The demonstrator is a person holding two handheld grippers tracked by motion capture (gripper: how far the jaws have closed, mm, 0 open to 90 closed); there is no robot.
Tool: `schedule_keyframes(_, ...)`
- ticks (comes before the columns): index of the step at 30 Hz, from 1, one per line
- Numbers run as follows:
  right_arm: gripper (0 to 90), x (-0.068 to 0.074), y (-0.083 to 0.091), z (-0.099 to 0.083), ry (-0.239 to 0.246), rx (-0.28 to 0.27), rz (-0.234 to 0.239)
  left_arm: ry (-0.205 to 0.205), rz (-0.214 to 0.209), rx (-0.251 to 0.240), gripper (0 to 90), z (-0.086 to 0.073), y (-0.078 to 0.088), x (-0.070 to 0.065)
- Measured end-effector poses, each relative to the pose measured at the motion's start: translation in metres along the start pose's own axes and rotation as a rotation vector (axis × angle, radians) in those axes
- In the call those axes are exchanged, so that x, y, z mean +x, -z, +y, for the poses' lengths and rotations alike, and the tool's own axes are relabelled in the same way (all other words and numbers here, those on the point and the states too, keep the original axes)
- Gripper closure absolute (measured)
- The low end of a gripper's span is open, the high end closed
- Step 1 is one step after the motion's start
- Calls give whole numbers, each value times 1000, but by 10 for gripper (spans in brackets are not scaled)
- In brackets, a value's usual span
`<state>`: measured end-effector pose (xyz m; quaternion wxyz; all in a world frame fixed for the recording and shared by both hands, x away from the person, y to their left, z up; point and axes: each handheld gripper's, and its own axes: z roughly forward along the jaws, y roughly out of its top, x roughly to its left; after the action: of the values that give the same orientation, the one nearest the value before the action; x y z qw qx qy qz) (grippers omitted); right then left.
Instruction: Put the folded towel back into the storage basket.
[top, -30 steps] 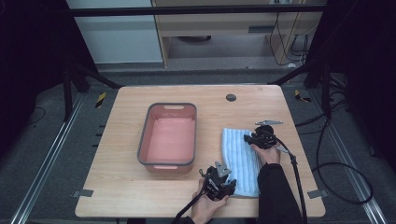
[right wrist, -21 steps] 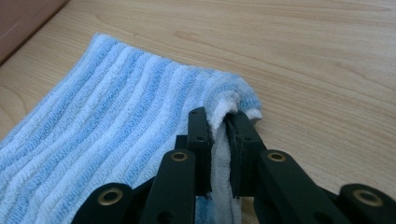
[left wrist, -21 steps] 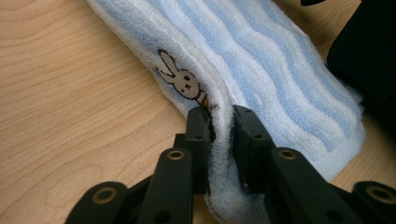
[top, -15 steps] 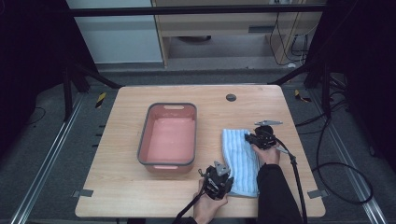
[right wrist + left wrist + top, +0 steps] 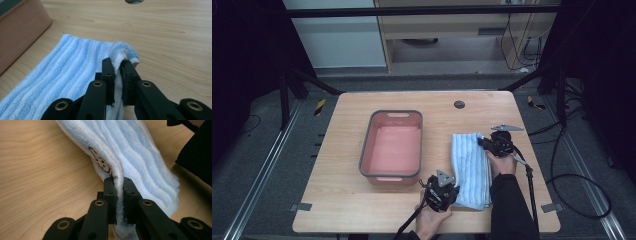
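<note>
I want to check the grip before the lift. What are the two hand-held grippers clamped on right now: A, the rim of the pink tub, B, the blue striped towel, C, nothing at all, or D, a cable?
B: the left hand-held gripper and the right hand-held gripper each pinch an edge of the blue striped towel between their jaws.

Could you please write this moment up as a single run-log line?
left claw: shut on towel near corner | right claw: shut on towel far corner | towel: beside pink bin, corners pinched
</note>
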<state>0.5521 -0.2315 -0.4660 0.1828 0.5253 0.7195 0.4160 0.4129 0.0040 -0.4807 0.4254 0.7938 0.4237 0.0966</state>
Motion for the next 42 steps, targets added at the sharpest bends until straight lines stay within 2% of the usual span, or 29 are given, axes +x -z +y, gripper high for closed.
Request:
schedule_keyframes(4,833,6,6,9,27,-19,-6,-2,-4,-18,836,5,7,1)
schedule_keyframes(14,832,23,27,43,41,-98,2,-25,-5,-86,837,27,34,2)
schedule_keyframes(21,832,34,38,65,63,-138,-6,-24,3,-126,837,41,50,6)
schedule_keyframes(32,832,53,41,87,81,-186,-23,-42,38,-165,836,60,80,22)
schedule_keyframes(42,832,80,42,115,105,-220,-7,-42,60,-203,837,70,108,37)
